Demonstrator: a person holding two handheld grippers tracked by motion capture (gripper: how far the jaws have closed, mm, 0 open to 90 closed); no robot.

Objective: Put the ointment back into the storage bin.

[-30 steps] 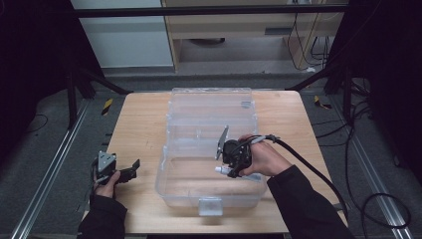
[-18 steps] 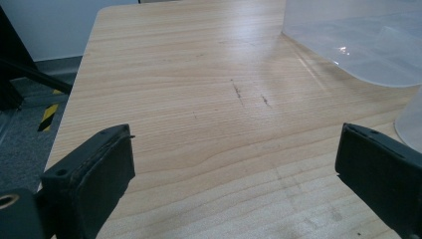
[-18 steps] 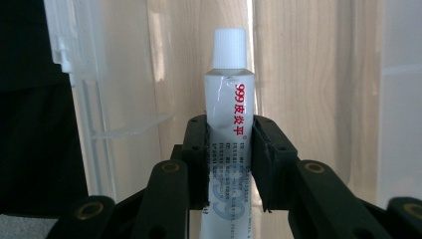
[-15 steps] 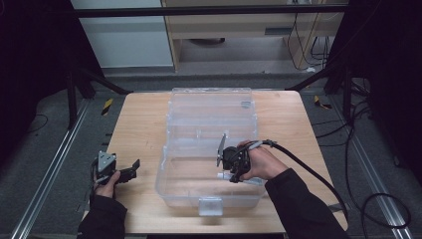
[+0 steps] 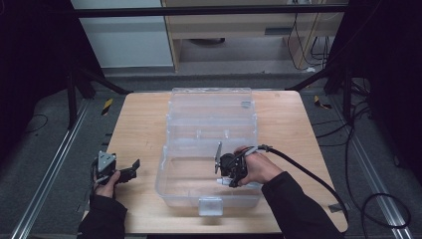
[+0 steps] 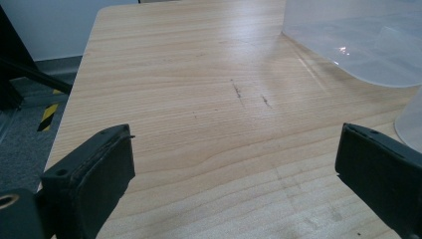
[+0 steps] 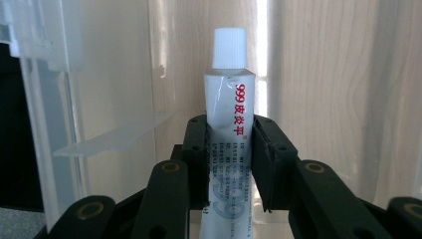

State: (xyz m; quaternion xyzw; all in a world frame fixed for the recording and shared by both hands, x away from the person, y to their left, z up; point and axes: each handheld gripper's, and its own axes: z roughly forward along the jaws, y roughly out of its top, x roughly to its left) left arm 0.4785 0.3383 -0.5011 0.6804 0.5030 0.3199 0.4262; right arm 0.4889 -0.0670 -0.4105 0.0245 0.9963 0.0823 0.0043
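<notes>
Step in hand: placing. R gripper [image 7: 230,149] clamped on the tube [image 7: 228,129], cap fwd, inside the clear bin [image 5: 174,149] near its 5 o'clock corner. L gripper [image 6: 234,164] wide, nothing in it, over the table [image 6: 199,74] at 9 o'clock. Next, likely: lower to floor, then release.

tube [image 7: 226,149] | red print "999" plus Chinese characters | smaller grey lines unreadable
</notes>
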